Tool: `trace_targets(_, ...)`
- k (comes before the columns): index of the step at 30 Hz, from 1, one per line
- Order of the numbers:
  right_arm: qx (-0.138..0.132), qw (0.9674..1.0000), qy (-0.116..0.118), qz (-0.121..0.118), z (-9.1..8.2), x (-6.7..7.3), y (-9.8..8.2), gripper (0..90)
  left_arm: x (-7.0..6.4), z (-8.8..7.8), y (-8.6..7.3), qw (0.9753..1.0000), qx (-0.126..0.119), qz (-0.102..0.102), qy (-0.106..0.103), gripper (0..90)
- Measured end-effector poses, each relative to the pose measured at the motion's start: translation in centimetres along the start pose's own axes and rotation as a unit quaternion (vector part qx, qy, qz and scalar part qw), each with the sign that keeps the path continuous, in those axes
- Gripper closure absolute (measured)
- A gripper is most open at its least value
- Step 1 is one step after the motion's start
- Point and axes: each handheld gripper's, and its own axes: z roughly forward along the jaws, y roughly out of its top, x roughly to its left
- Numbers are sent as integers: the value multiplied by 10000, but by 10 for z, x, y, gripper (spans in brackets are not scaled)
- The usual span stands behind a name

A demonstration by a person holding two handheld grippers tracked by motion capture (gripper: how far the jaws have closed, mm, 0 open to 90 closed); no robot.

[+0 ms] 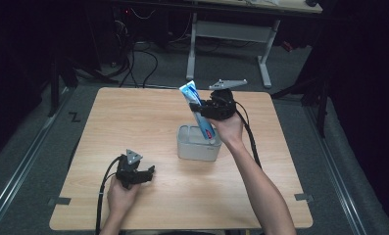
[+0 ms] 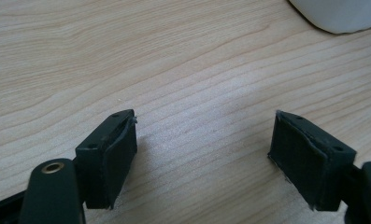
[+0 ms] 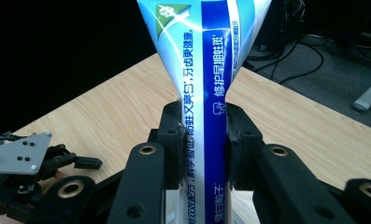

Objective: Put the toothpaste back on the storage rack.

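Observation:
A blue and white toothpaste tube (image 1: 197, 110) stands tilted, its lower end inside a small white open box (image 1: 198, 143) at the table's middle. My right gripper (image 1: 202, 108) is shut on the tube's middle; in the right gripper view the tube (image 3: 206, 93) is pinched between the two black pads (image 3: 174, 149), its flat end up. My left gripper (image 1: 150, 172) rests low over the wood near the front left, jaws open and empty. In the left gripper view the pads (image 2: 113, 158) stand wide apart over bare wood, with the box's corner (image 2: 337, 14) at top right.
The wooden table (image 1: 133, 117) has bare room on its left and right sides. Cables trail from both grippers over the front edge. A white desk frame (image 1: 231, 39) and floor cables (image 1: 138, 63) lie beyond the far edge.

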Motion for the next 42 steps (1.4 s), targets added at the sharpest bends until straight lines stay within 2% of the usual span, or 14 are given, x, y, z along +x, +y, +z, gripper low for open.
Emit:
trace_targets(7,7,10000,8,-40,8,1,3,715,0,0,0,10000,-3,-8,2,238)
trace_targets(10,-76,10000,28,22,11,0,3,715,0,0,0,10000,-1,-3,5,238)
trace_targets(16,-132,9998,38,-111,17,6,2,714,0,0,0,10000,1,3,-9,236)
trace_targets(21,-133,9999,50,-53,24,4,0,713,0,0,0,10000,-2,-2,-11,237)
trace_targets(23,-160,9998,51,-142,26,6,0,712,0,0,0,10000,-1,0,-10,237)
trace_targets(28,-119,9993,-77,-348,30,10,0,712,0,-1,0,10000,30,35,0,232)
trace_targets(42,51,9993,-194,-319,30,4,-13,710,0,-1,0,10000,26,41,3,231)
